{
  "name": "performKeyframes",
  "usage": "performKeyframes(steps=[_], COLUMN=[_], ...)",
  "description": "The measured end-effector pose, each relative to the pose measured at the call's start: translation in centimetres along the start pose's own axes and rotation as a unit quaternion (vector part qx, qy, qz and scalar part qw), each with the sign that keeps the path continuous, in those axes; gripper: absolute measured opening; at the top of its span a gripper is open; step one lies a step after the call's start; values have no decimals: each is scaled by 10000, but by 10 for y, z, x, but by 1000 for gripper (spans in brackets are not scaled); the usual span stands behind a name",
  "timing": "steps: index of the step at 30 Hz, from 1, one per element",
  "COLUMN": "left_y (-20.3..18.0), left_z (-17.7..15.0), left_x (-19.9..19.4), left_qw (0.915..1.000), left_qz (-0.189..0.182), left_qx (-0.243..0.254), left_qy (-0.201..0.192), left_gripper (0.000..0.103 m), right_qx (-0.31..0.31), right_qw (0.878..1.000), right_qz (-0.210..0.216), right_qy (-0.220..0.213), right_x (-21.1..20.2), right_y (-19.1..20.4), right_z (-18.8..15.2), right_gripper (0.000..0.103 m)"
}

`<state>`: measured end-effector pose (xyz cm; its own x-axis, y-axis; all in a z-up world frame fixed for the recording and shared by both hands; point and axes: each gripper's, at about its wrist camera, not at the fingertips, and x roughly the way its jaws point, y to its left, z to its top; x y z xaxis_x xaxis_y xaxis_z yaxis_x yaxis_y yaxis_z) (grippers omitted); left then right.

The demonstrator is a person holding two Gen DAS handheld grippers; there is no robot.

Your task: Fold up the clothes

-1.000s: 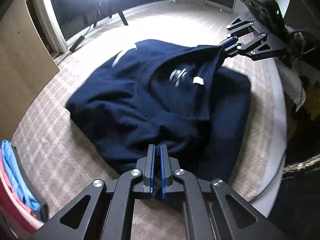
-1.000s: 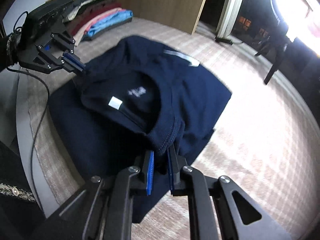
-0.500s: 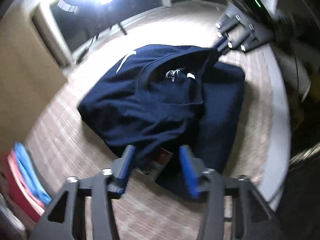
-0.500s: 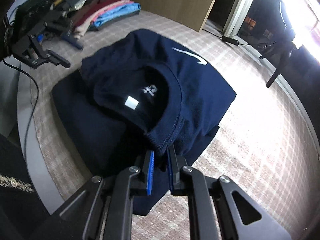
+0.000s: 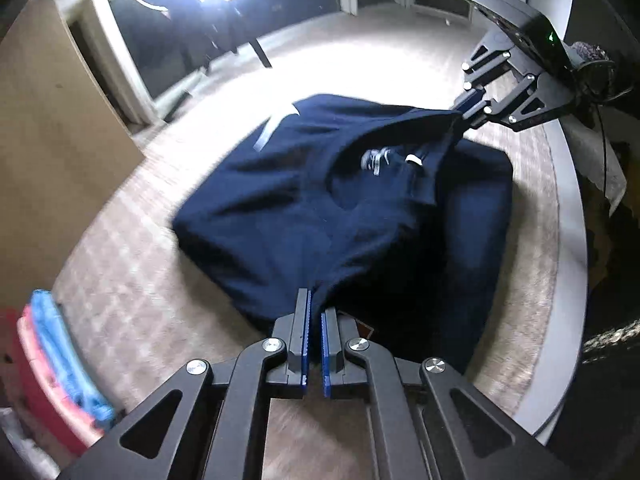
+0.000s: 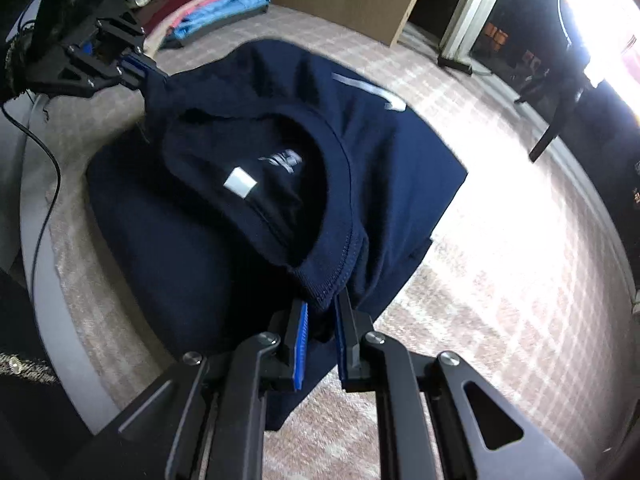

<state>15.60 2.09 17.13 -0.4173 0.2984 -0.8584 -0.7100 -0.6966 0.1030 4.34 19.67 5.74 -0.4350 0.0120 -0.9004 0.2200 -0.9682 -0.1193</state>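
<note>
A navy T-shirt (image 5: 312, 200) lies partly folded on the checked cloth surface (image 5: 132, 280), its neck opening and white label facing up. My left gripper (image 5: 315, 310) is shut on the near edge of the shirt's upper layer. My right gripper (image 5: 468, 106) pinches the far corner of that same layer and holds it slightly raised. In the right wrist view the T-shirt (image 6: 280, 168) fills the middle. There my right gripper (image 6: 322, 314) is shut on fabric beside the collar, and my left gripper (image 6: 150, 70) grips the shirt at upper left.
A stack of folded clothes (image 6: 208, 12), red, pink and blue, sits at the surface's end and shows as the stack (image 5: 52, 352). A wooden panel (image 5: 48, 140) stands behind. The grey rim (image 5: 568, 220) marks the near edge. A cable (image 6: 52, 184) hangs over it. A dark stand leg (image 6: 552, 136) is beyond.
My left gripper was shut, opened half a second ago off the shirt, and is now shut again on the shirt's edge. The right gripper kept its hold throughout.
</note>
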Motion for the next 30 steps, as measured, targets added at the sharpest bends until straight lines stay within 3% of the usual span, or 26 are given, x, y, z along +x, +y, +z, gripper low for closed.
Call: performKeyframes(steps=[5,8,11,12,15,17,19,24,27,30], left_y=[-13,-27,-33,-36,-32,-25,-17,2,13,-26], left_z=[-9,-22,-42,-47,-51,-38,-25,8,28,61], left_x=[-31,-26,11,19,23,17,12,-2,-11,16], left_qw=[9999,9998,9977,9975,9952,9956,9956,9939,9917,9877], left_qz=[-18,-177,-425,-386,-463,-540,-614,-798,-907,-1484], left_qx=[-21,-60,-266,-238,-403,-487,-565,-759,-874,-366], left_qy=[-123,-57,449,545,757,597,428,5,-249,-339], left_gripper=[3,4,7,12,19,28,36,39,39,39], right_qx=[-188,-270,-313,-326,-509,-508,-299,904,1363,1454], right_qw=[9998,9996,9987,9982,9958,9950,9965,9950,9889,9874], right_qz=[-20,68,164,194,84,115,343,423,498,583], right_qy=[-66,12,359,457,756,850,703,-65,-310,-209], right_x=[-36,-44,-18,-10,6,1,-20,-57,-40,-6], right_y=[8,20,35,39,52,51,36,-29,-52,-63], right_z=[1,-8,-24,-27,-32,-33,-32,-14,5,25], right_gripper=[11,11,11,11,15,25,26,26,26,26])
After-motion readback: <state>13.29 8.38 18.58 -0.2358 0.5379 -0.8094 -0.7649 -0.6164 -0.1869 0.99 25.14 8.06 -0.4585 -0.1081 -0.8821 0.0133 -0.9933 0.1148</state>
